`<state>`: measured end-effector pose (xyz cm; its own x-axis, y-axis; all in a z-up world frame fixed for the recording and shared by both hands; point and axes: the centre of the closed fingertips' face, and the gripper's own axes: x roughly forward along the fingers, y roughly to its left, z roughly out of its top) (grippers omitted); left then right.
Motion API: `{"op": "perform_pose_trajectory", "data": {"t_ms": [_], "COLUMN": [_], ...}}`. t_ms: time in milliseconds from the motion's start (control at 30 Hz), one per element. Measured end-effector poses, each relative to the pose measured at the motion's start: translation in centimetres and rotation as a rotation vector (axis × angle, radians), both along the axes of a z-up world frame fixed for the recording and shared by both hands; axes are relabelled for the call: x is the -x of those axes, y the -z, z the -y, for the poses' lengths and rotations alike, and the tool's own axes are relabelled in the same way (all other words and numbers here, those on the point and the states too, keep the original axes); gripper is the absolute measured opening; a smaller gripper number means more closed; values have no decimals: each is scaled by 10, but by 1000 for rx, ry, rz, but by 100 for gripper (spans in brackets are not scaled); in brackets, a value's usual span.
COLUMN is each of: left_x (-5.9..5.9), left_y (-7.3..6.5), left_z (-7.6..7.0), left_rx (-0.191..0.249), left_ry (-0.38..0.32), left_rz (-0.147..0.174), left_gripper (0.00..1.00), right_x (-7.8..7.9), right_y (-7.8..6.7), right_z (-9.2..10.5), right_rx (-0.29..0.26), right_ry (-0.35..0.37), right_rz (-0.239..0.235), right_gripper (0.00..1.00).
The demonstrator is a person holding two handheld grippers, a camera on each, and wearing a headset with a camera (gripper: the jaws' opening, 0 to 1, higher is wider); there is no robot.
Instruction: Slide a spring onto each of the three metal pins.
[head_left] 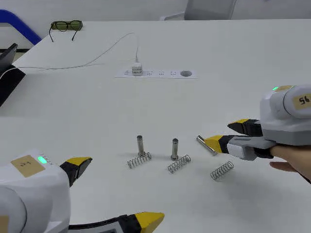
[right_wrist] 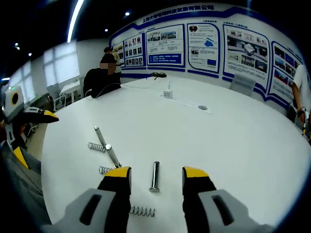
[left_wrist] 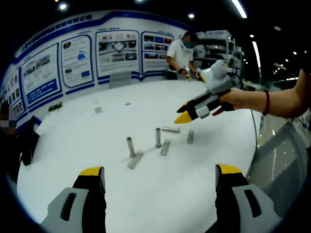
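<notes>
Two metal pins point(head_left: 140, 144) point(head_left: 175, 148) stand upright on the white table. A third pin point(head_left: 206, 145) lies flat to their right. Three springs lie loose: one point(head_left: 139, 159) by the left pin, one point(head_left: 179, 163) by the middle pin, one point(head_left: 222, 170) further right. My right gripper point(head_left: 227, 135) is open, its lower tip right by the lying pin point(right_wrist: 155, 175), which shows between its yellow fingertips point(right_wrist: 119, 172). My left gripper point(head_left: 114, 191) hovers open at the near left, well short of the pins point(left_wrist: 130, 145) and holding nothing.
A white power strip point(head_left: 155, 73) with a plugged charger and cable lies at the table's middle back. Green glasses point(head_left: 65, 25) rest at the far left. A dark object point(head_left: 7, 77) sits at the left edge. People stand beyond the table point(left_wrist: 181, 53).
</notes>
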<state>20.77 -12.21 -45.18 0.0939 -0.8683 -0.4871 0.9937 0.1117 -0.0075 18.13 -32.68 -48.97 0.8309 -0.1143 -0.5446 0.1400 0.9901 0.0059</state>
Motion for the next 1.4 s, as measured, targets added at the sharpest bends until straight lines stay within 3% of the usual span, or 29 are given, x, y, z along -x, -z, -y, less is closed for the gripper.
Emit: {"op": "perform_pose_trajectory", "data": {"t_ms": [267,367,567,1033,1233,1400], "left_x": [2,2,-1,-2,-3,-3], "left_y": [3,3,3,7,8,7], "left_z": [4,5,7,7,4,4], "left_rx": [1,3,9,-2,-5,-1], "left_ry": [19,28,31,31,28,25], "left_rz": [4,11,16,10,10,9], "left_gripper": [96,96,95,93,93,93], "right_x": [-19,-24,-32,-38,-39,-41], "right_y": [14,20,31,50,52,51], "right_z": [-2,-1,1,6,11,12], "right_rx": [-40,-19,-34,-69,-35,-62], "right_ry": [-1,-3,-1,42,48,54], "right_rz": [0,-13,-34,-86,-113,-125], "right_gripper": [33,31,28,17,10,9]}}
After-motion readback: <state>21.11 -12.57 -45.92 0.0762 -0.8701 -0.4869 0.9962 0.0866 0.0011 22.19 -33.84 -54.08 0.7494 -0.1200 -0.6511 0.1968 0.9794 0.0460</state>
